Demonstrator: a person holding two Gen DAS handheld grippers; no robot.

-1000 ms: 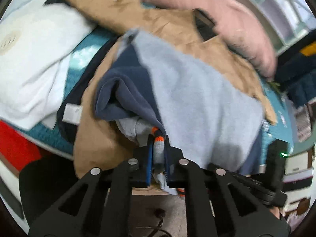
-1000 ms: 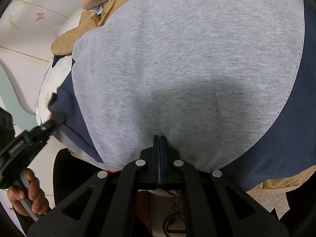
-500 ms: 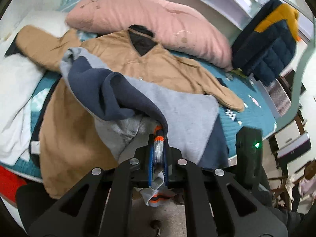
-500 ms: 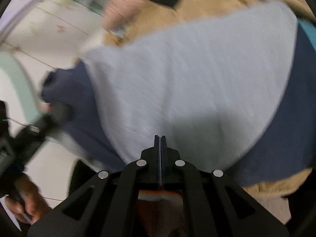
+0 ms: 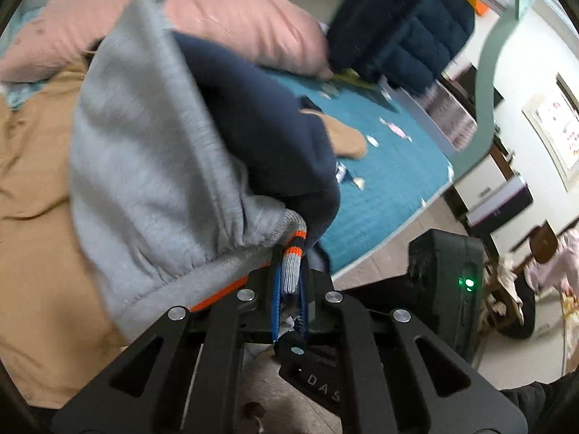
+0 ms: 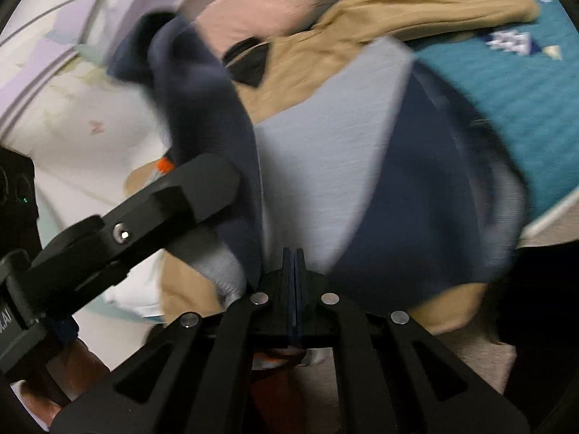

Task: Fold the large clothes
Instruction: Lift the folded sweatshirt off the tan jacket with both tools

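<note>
A grey and navy sweatshirt (image 5: 152, 152) with an orange-striped ribbed hem hangs bunched in the air over the bed. My left gripper (image 5: 291, 271) is shut on its striped hem, with grey cloth draped to the left and a navy sleeve to the right. In the right wrist view the same sweatshirt (image 6: 325, 166) spreads ahead, and my right gripper (image 6: 294, 253) is shut on its lower edge. The left gripper (image 6: 217, 177) reaches in from the left there, close beside the right one, carrying a navy fold. Blur softens the right view.
A tan coat (image 5: 32, 195) lies spread on the teal bedspread (image 5: 383, 188) under the sweatshirt. A pink pillow (image 5: 224, 18) sits at the back. A navy and yellow puffer jacket (image 5: 401, 25) hangs at the bed's far right. A hand (image 6: 39, 408) holds the left gripper's handle.
The left gripper has swung right with its hem, toward the right gripper, folding the sweatshirt over itself. The right gripper has lifted its edge, so the tan coat and the bedspread now show.
</note>
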